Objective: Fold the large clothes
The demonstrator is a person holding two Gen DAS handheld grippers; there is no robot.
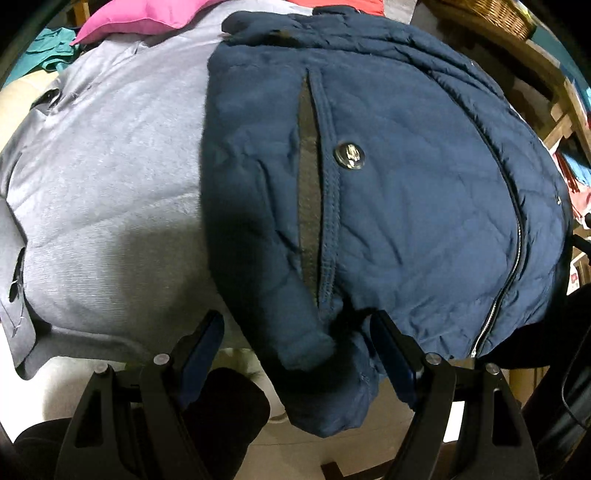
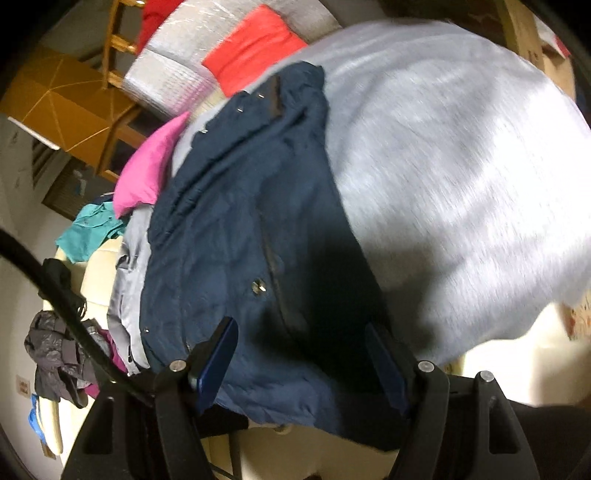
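Note:
A navy padded jacket (image 1: 406, 184) lies spread over a pale grey garment (image 1: 110, 184), its pocket slit, snap button (image 1: 349, 156) and zipper (image 1: 517, 240) facing up. My left gripper (image 1: 295, 321) is open at the jacket's near hem, with a loose cuff-like fold between its fingers and the pads clear of the cloth. In the right wrist view the same jacket (image 2: 229, 240) runs away from me beside the grey garment (image 2: 461, 166). The right gripper (image 2: 301, 328) hangs open over the jacket's near edge, with fabric between the blue pads (image 2: 218, 354) but not pinched.
Pink (image 2: 147, 170), red (image 2: 255, 48) and teal (image 2: 92, 232) clothes are piled at the far side. A dark grey garment (image 2: 55, 350) hangs off the left, crossed by a black cable (image 2: 55, 291). A cardboard box (image 2: 62, 99) and a wicker basket (image 1: 495, 14) stand beyond.

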